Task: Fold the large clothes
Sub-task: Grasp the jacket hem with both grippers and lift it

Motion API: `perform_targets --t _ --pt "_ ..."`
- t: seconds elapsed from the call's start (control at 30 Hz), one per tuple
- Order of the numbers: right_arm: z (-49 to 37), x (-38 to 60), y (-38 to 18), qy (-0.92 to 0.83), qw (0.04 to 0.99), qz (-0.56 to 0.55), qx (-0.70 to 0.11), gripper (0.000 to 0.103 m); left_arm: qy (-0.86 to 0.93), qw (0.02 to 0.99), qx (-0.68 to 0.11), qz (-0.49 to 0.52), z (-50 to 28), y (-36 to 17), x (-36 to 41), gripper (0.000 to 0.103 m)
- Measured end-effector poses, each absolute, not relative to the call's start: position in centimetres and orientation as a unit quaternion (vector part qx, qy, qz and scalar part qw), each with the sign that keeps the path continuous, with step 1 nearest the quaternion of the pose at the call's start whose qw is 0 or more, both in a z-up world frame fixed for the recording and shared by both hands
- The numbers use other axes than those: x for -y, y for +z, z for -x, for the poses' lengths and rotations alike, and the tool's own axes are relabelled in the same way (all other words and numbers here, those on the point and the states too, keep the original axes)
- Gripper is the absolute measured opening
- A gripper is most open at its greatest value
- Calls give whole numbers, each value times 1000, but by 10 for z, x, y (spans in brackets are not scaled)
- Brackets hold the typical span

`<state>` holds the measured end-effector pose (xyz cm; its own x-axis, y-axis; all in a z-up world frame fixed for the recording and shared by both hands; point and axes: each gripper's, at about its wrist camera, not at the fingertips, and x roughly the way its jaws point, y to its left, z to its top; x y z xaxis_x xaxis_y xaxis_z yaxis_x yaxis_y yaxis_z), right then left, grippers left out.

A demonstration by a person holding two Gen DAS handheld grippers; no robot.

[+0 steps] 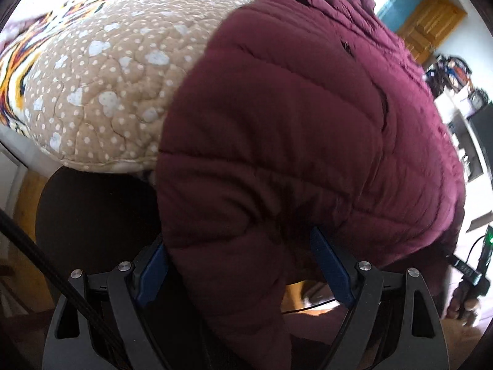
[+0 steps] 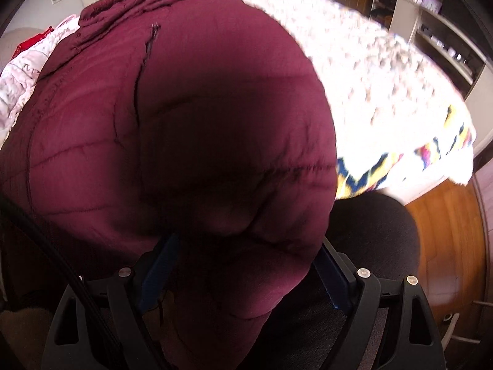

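A maroon puffer jacket (image 1: pixel 292 123) lies on the bed, and its quilted lower edge hangs over the bed's near side. My left gripper (image 1: pixel 237 237) points steeply down with its jaws spread wide. The jacket's bulging hem fills the gap between the blue pads (image 1: pixel 329 265). In the right wrist view the same jacket (image 2: pixel 185 123) swells up towards the camera. My right gripper (image 2: pixel 248 240) also stands wide, and the hem hangs down between its fingers. Whether the pads squeeze the cloth is not plain; it looks loose.
A beige dotted quilt (image 1: pixel 101 86) covers the bed over a bright zigzag blanket (image 2: pixel 416 154). A dark round seat (image 2: pixel 369 237) stands under the bed's edge on wooden floor. Pink clothes (image 2: pixel 21 74) lie beside the jacket. Shelves (image 2: pixel 446 46) stand far right.
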<state>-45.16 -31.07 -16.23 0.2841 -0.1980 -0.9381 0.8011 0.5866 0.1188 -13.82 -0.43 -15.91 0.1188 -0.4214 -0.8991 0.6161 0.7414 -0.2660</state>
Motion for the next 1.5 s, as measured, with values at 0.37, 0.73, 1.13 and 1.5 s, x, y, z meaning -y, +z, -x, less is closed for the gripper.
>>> perform_targets --t 0.37,0.73,1.13,1.5 --pt "429 278 -163 -345 736 -217 -540 81 -321 760 -553 -113 148 -157 1 70" --pt "421 261 -163 -372 732 -175 -544 79 -302 765 -548 -156 152 -162 12 70" --pt "422 257 -159 -379 729 -170 -544 79 -297 765 -546 -168 159 -165 33 70" --pt "423 259 -159 -377 728 -173 -546 79 -297 766 -545 -167 159 -171 24 58"
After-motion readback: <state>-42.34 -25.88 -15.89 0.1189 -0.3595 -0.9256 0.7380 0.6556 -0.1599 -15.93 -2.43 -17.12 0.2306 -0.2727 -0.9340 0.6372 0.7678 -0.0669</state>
